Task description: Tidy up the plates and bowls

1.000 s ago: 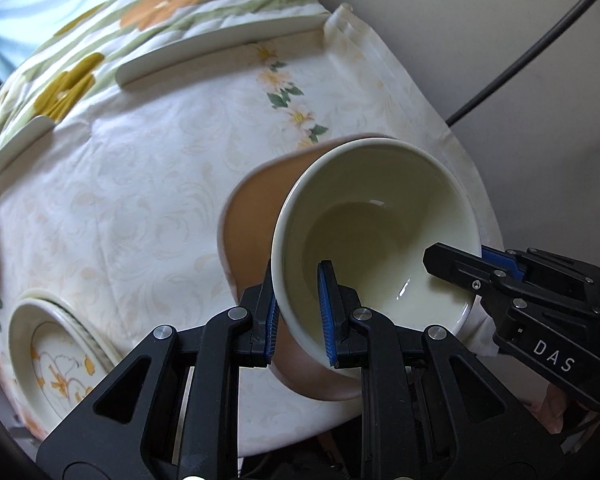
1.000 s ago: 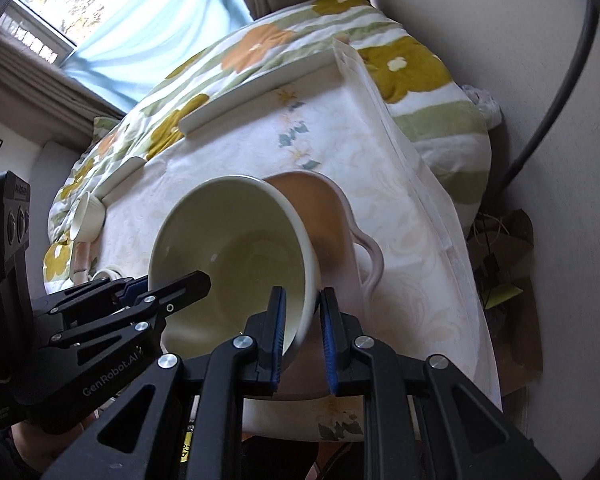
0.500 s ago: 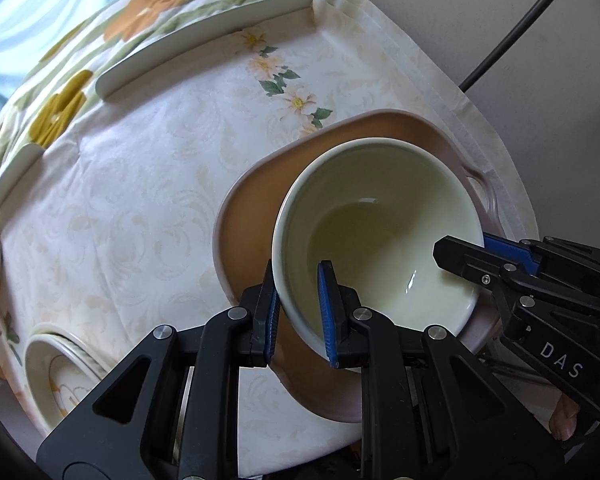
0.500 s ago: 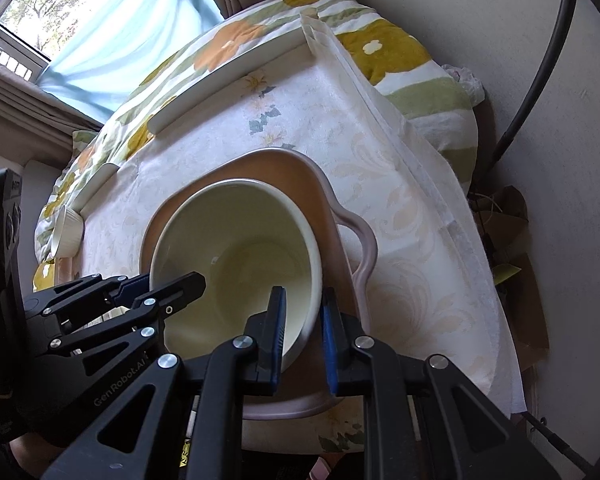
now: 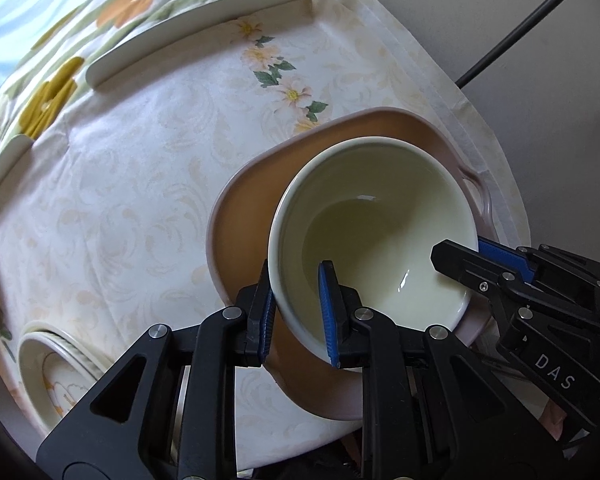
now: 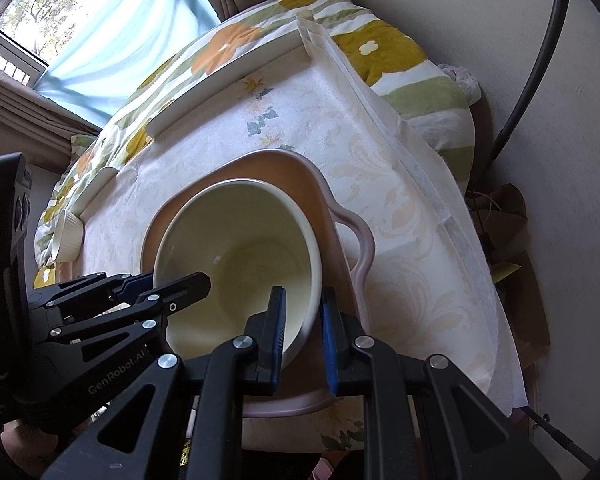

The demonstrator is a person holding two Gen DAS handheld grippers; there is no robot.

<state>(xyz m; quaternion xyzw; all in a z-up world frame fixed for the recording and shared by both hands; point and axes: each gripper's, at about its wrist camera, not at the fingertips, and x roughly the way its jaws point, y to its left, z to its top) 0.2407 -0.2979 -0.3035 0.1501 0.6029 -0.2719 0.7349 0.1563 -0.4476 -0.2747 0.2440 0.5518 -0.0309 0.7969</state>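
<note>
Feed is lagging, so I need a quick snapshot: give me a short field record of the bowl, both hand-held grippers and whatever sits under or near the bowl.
bowl: cream bowl, empty, over the pink dish
left hand-held gripper: shut on the bowl's rim, one pad inside, one outside
right hand-held gripper: shut on the opposite rim
dish: pink dish with loop handle, on the floral tablecloth
contact bowl to dish: cannot tell
nearby: patterned plate stack at the left wrist view's lower left
</note>
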